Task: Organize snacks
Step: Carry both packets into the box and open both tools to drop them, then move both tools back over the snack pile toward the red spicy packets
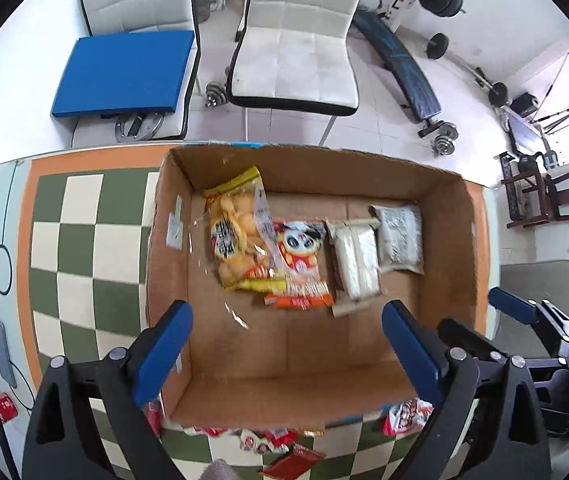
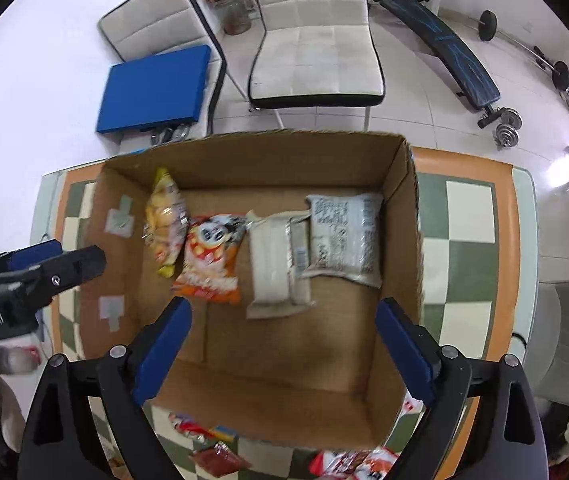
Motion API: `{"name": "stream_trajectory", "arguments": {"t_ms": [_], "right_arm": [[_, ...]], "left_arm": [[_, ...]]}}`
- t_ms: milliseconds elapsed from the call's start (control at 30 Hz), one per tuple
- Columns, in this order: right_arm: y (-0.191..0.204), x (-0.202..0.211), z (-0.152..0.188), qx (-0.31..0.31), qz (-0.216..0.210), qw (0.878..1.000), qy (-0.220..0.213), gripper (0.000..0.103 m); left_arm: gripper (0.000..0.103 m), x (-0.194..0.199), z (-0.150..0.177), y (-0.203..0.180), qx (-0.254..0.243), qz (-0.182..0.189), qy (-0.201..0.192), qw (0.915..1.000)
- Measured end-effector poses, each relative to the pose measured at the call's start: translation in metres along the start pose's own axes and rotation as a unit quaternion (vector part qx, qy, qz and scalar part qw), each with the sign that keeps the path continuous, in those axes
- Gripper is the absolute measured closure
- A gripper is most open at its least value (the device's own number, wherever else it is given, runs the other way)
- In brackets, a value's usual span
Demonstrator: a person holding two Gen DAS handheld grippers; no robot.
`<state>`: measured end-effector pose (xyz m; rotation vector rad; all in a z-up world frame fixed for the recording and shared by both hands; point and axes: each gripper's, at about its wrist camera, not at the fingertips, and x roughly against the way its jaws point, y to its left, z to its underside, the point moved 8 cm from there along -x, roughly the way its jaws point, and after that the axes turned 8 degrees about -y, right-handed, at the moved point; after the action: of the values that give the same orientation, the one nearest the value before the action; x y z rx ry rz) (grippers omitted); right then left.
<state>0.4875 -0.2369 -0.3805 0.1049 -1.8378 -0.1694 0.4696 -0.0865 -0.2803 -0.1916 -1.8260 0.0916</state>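
Four snack packets side by side inside the cardboard box

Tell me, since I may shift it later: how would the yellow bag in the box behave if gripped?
The yellow bag looks like thin crinkly film around loose puffed pieces, so it probably flexes and feels light. Its glossy wrap may slip between tool pads. The pieces inside could crush under a hard squeeze.
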Motion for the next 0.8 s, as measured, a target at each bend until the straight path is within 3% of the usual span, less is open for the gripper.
{"name": "stream_trajectory", "arguments": {"t_ms": [167, 267, 367, 467, 600, 800], "right_arm": [[0.015, 0.026, 0.036, -0.008, -0.033, 0.999, -0.004, 0.008], [0.017, 0.037, 0.072, -0.018, -0.045, 0.999, 0.005, 0.008], [0.014, 0.040, 0.118, -0.017, -0.055, 0.998, 0.031, 0.008], [0.001, 0.037, 0.161, 0.021, -0.020, 0.998, 0.063, 0.008], [-0.028, 0.025, 0.199, 0.086, 0.046, 0.989, 0.113, 0.008], [-0.073, -0.008, 0.229, 0.188, 0.112, 0.955, 0.200, 0.008]], "left_arm": [[0.006, 0.032, 0.034, -0.006, -0.014, -0.006, -0.031, 0.9994], [0.006, 0.042, 0.071, -0.009, -0.028, -0.018, -0.039, 0.9987], [0.006, 0.036, 0.120, -0.010, -0.047, -0.043, -0.023, 0.9977], [0.006, 0.016, 0.166, -0.019, -0.045, -0.057, 0.014, 0.9973], [0.006, -0.016, 0.214, -0.041, -0.023, -0.042, 0.059, 0.9971], [0.006, -0.048, 0.246, -0.066, 0.009, -0.036, 0.082, 0.9959]]}}
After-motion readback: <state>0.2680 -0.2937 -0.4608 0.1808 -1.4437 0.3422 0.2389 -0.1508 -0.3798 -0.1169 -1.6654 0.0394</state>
